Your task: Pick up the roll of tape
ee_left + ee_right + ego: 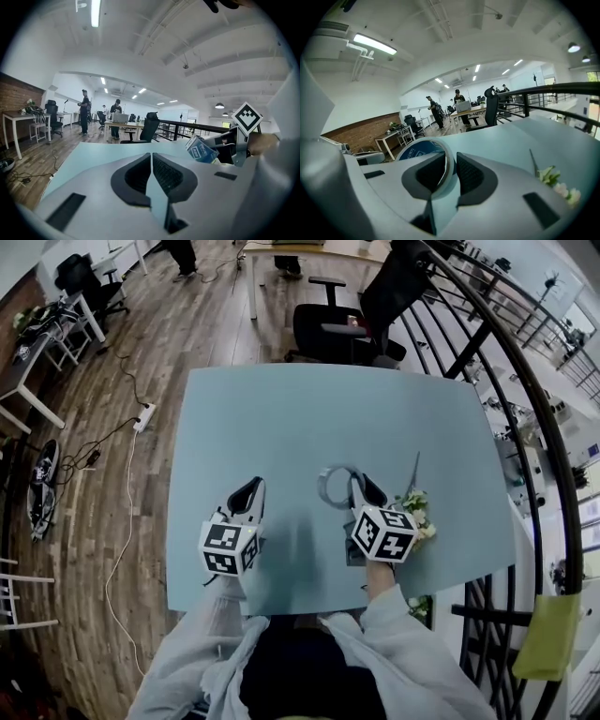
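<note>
My right tongs (451, 165) pinch the roll of tape (423, 149) by its wall, one jaw inside the ring, a fitting hold for a light, stiff, probably slick hoop; my left tongs (151, 161) are pressed together, empty.

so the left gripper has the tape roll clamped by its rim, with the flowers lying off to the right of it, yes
Not the left. The right gripper has the tape roll clamped by its rim, as the right gripper view shows; the left gripper is shut on nothing. The flowers do lie to its right.
</note>
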Motion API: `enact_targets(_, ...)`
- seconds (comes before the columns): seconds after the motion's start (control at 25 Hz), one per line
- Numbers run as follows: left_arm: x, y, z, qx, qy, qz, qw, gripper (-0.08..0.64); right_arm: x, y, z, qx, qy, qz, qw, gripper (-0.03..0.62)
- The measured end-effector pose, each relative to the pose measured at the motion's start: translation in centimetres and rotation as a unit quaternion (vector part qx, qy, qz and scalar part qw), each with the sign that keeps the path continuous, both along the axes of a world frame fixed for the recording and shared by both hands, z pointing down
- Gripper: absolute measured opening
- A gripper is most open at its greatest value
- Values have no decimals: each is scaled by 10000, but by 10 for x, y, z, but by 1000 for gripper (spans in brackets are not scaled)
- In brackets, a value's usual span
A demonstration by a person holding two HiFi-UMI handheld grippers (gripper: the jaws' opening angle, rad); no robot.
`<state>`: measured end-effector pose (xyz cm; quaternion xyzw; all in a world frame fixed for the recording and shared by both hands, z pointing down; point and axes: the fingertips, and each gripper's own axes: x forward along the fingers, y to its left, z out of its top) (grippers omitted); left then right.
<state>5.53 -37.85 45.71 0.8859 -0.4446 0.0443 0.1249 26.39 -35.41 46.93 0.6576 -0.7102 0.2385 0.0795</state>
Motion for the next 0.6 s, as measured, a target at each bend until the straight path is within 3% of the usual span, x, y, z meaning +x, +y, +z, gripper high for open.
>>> enact_targets(0.6, -22, 92, -16, 117, 38, 103, 9999, 26, -12, 113, -25, 438, 69, 245, 9987, 83)
